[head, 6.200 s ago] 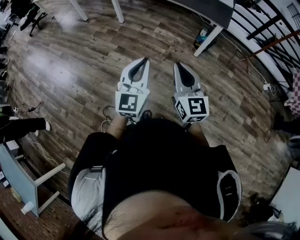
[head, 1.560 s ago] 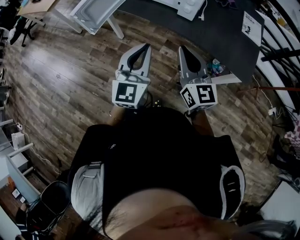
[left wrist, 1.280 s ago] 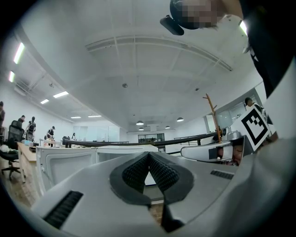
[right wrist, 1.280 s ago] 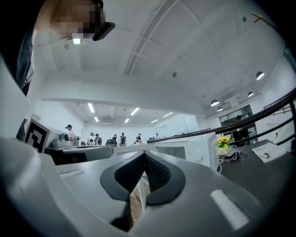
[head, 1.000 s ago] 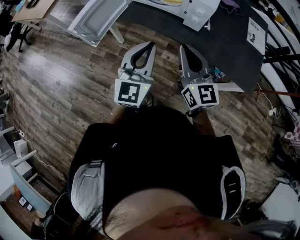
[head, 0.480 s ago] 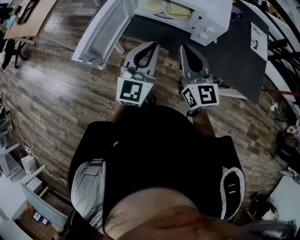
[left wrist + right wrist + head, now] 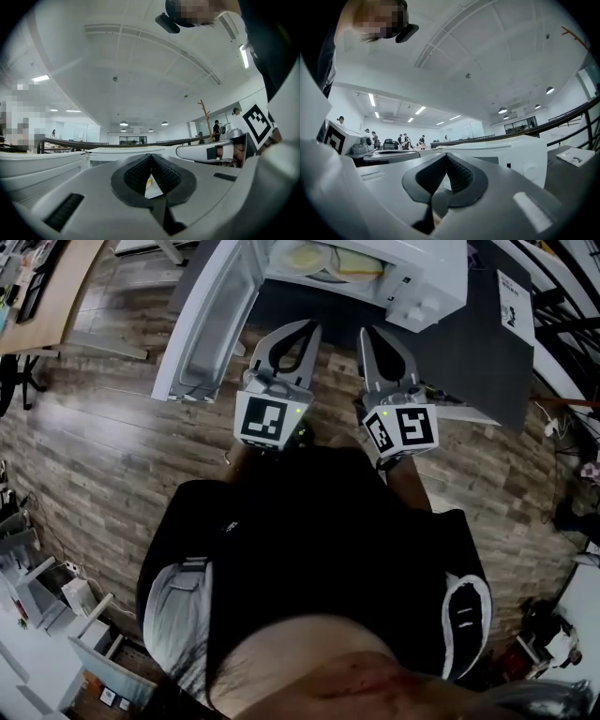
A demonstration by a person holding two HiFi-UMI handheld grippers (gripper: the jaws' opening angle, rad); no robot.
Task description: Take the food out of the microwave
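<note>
Food [image 7: 323, 257] sits inside the white microwave [image 7: 427, 282] at the frame's top, its door [image 7: 211, 324] swung open at upper left. Just below, the left gripper [image 7: 312, 327] and right gripper [image 7: 367, 332] point toward it, jaws pressed together, empty.

— Any writing you can read?
— None. The white sheet [image 7: 514, 294] on the dark bench [image 7: 469, 352] carries print, but it is too small to read.
— The square markers [image 7: 263, 420]?
— Black-and-white patterns only, on the left gripper [image 7: 309, 329] and right gripper [image 7: 368, 334].
</note>
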